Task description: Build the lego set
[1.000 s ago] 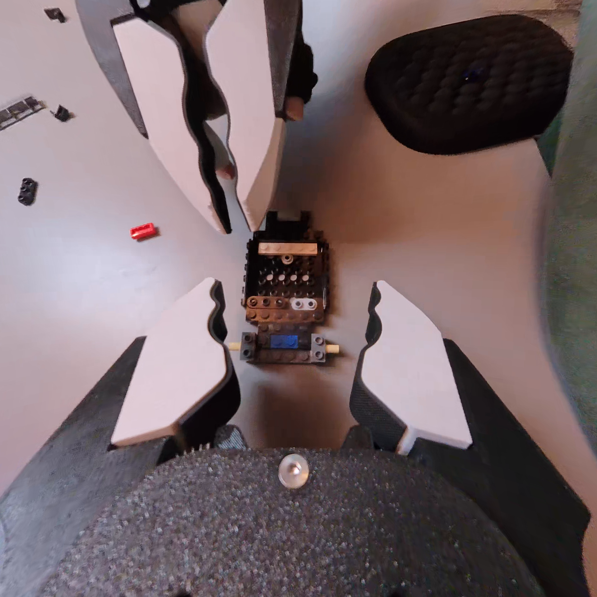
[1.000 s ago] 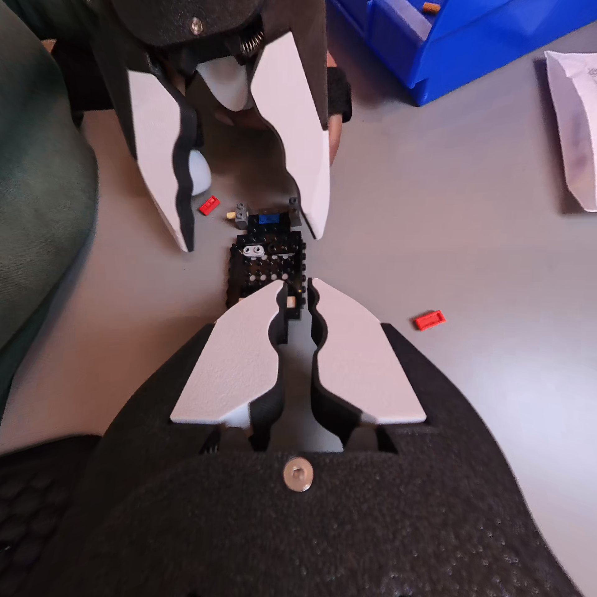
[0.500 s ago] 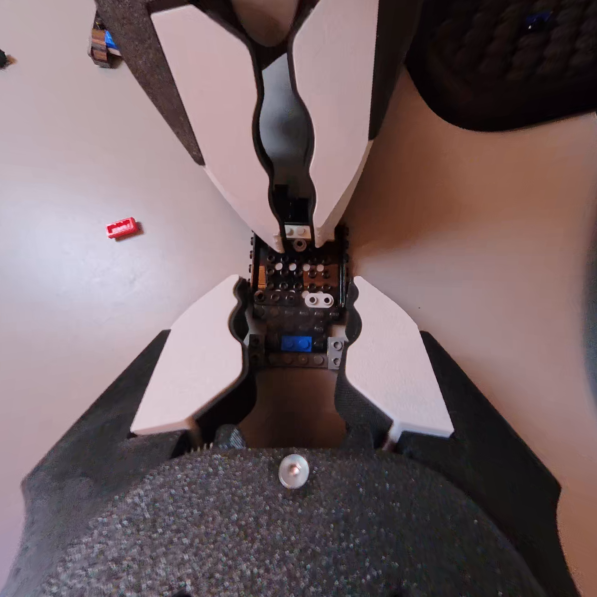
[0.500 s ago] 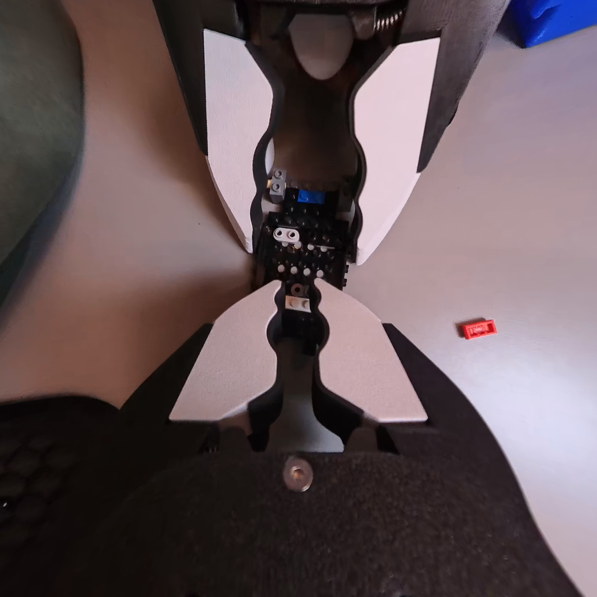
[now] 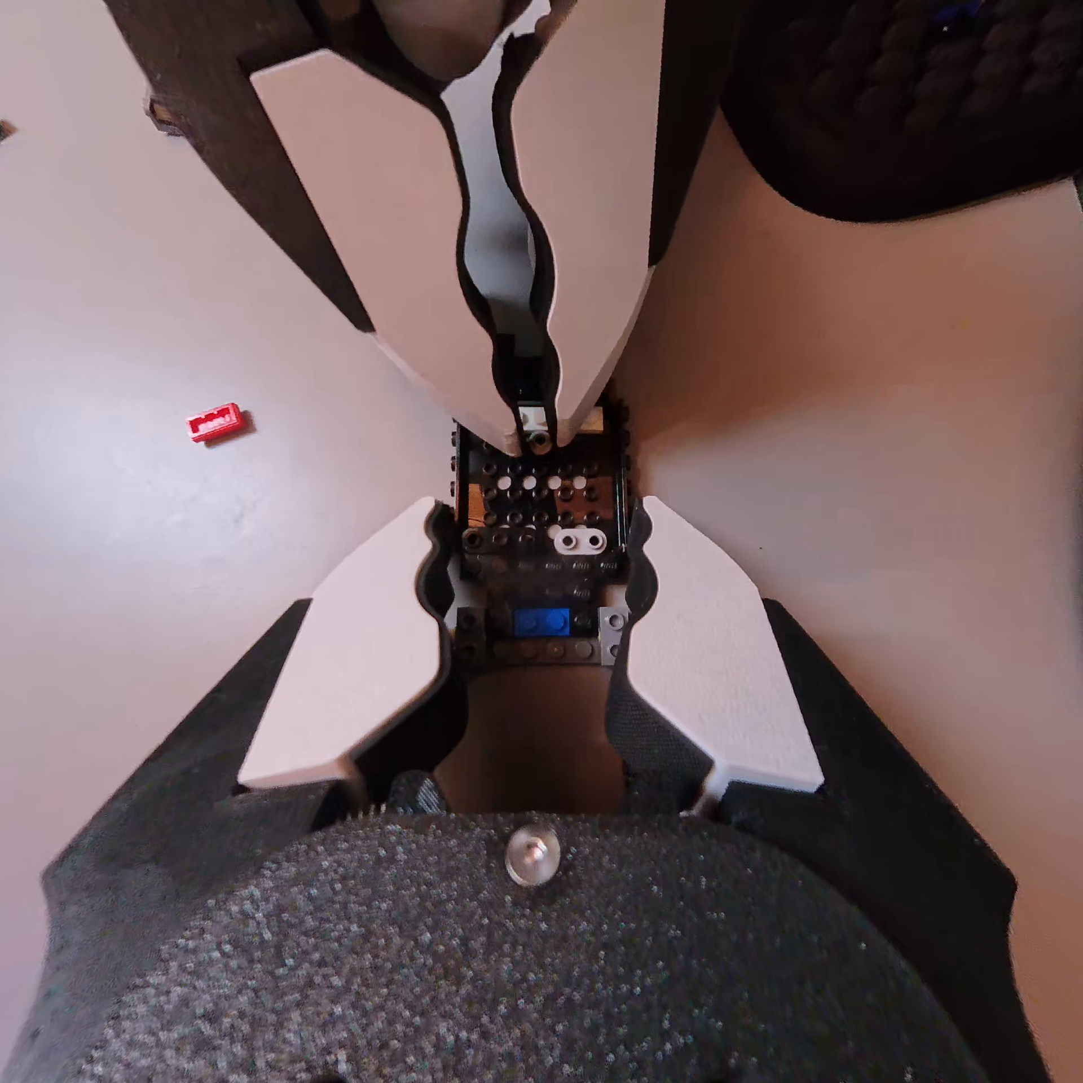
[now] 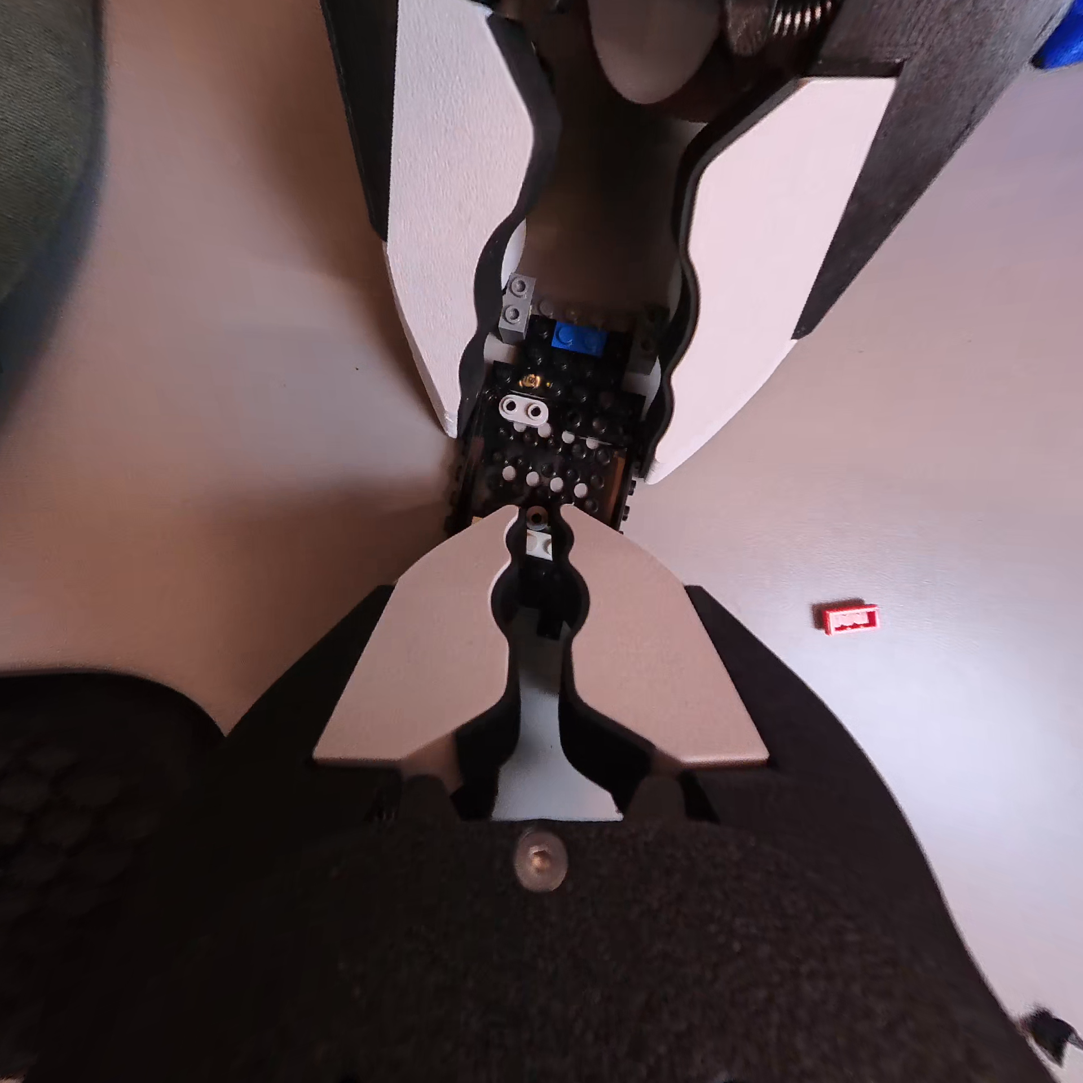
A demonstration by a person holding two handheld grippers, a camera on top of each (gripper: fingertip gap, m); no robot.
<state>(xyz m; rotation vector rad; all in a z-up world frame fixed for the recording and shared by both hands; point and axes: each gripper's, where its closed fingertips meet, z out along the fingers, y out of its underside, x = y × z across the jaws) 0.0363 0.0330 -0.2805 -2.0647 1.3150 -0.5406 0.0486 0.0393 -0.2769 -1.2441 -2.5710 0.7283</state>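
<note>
A black studded brick assembly (image 5: 530,510) lies on the pale table, with a blue plate (image 5: 542,622), grey end bricks and a white two-hole plate (image 5: 580,540) on it. My left gripper (image 5: 539,504) is shut on its two long sides at the blue-plate end. My right gripper (image 6: 536,516) faces it and is shut on a narrow part with a small white plate (image 6: 538,545) at the opposite end. The assembly (image 6: 562,451) and the left gripper (image 6: 554,454) also show in the right wrist view. The right gripper (image 5: 536,439) shows at the top of the left wrist view.
A small red plate (image 5: 215,421) lies loose on the table beside the assembly, also in the right wrist view (image 6: 850,618). A black textured pad (image 5: 908,105) sits on the other side. Green fabric (image 6: 41,146) and a blue bin corner (image 6: 1061,53) edge the right wrist view. Left and right tips are no more than a few centimetres apart.
The left gripper moved in from open and closed on the assembly's sides. The right gripper came down onto the opposite end and holds it. Little has changed over the last half second.
</note>
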